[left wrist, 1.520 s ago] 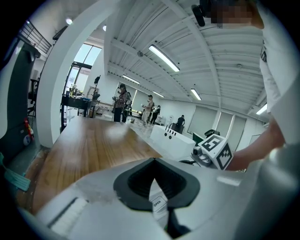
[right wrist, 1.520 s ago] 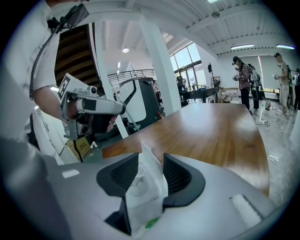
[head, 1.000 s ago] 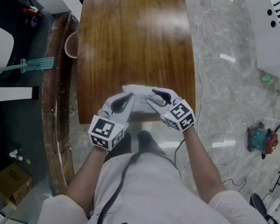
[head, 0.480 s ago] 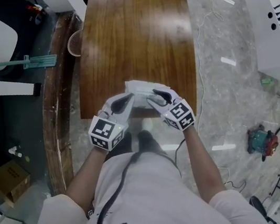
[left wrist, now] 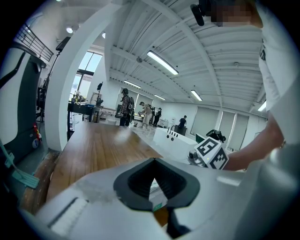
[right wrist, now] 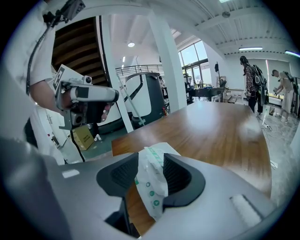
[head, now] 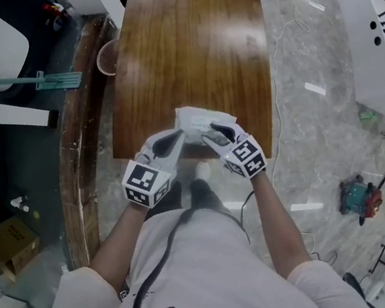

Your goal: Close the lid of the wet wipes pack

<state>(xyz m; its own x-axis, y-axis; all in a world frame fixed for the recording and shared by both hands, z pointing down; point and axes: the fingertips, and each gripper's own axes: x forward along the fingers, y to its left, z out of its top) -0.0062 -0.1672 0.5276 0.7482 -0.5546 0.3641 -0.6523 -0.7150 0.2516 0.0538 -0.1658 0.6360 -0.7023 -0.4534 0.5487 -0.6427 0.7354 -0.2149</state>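
Observation:
The white wet wipes pack point(head: 206, 119) with green print hangs over the near edge of the wooden table point(head: 187, 33), held from both sides. My left gripper point(head: 178, 139) grips its left end; in the left gripper view only a white and green sliver of the pack point(left wrist: 157, 193) shows between the pads of my left gripper point(left wrist: 154, 180). My right gripper point(head: 211, 136) holds the right end. In the right gripper view the crumpled film of the pack point(right wrist: 151, 180) is pinched between the dark pads of my right gripper point(right wrist: 151, 174). The lid is not visible.
A pale cup point(head: 105, 57) sits at the table's left edge. A green-headed mop point(head: 45, 80) and a cardboard box point(head: 10, 249) lie to the left. A white cabinet point(head: 379, 45) and a red tool point(head: 356, 195) stand on the floor at right. People stand far off.
The pack has risen a little and tipped toward the right, with both grippers staying on it. The head view has drifted slightly.

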